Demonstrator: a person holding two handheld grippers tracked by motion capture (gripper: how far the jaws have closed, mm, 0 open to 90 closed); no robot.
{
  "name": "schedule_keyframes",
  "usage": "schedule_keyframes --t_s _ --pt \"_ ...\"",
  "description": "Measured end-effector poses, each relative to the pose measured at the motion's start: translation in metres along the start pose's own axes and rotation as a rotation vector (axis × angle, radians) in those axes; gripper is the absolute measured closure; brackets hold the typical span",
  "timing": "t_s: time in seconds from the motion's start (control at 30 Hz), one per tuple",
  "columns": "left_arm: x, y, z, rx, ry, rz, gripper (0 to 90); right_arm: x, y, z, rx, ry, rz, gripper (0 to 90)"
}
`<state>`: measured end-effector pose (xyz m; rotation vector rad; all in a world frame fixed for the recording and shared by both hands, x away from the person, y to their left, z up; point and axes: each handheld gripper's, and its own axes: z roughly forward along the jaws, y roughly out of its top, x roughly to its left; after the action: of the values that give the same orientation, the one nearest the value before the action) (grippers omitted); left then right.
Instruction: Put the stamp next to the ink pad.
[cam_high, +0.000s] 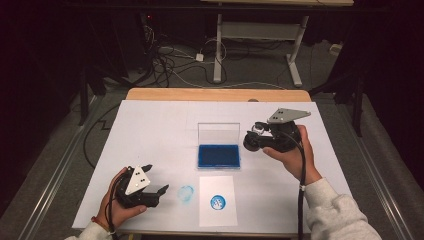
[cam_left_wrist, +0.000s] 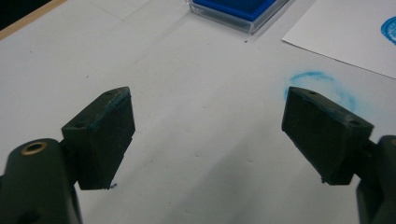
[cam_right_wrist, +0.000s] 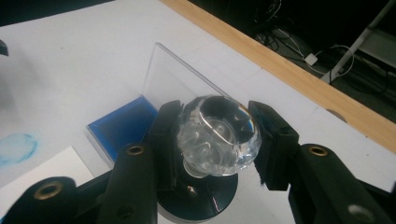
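Clear-handled stamp (cam_right_wrist: 218, 135) with black round base, pinched at its faceted knob between the two black jaws of the right tool (cam_high: 257, 136). Held above the desk (cam_high: 150, 130), just to the right of the ink pad, not touching it. In the high view the stamp (cam_high: 253, 140) points left, toward the pad.

Blue ink pad (cam_high: 218, 155) in clear case, lid (cam_high: 218, 132) standing upright at its far edge. Sits mid-desk. In the right gripper view the pad (cam_right_wrist: 121, 126) lies below and left of the stamp.

White paper sheet (cam_high: 218, 187) lies just in front of the pad, bearing one round blue print (cam_high: 217, 202). To its left, a fainter blue ring smudge (cam_high: 186, 194) directly on the desk surface.

Left tool (cam_high: 156, 190) at near-left of desk, jaws spread wide, nothing between them. In the left gripper view the smudge (cam_left_wrist: 322, 84) lies just beyond the right-hand jaw; blue traces on the pad edges.

White covering over desk; wooden edge (cam_high: 217, 94) at far side. Cables on floor beyond.
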<state>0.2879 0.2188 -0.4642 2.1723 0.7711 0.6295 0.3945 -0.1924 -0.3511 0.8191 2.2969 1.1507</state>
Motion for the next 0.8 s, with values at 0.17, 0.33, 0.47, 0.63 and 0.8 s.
schedule_keyframes --t_s 0.17,0.33,0.47,0.63,0.8 --pt "0.000 0.000 0.000 -0.006 -0.001 -0.003 16.9 0.000 -0.005 0.015 0.043 -0.005 -0.011 57.4" --pt "0.000 0.001 0.000 -0.006 -0.004 0.015 16.9 -0.002 -0.015 0.029 0.078 -0.016 0.003 57.4" --pt "0.000 0.000 0.001 -0.004 -0.021 0.000 16.9 -0.008 -0.026 0.038 0.097 -0.019 0.035 57.3" --pt "-0.001 0.000 0.001 -0.002 -0.023 0.005 16.9 -0.013 -0.034 0.047 0.115 -0.020 0.061 57.3" --pt "-0.001 0.000 0.001 -0.001 -0.022 0.007 16.9 -0.012 -0.041 0.055 0.140 -0.039 0.054 57.3"
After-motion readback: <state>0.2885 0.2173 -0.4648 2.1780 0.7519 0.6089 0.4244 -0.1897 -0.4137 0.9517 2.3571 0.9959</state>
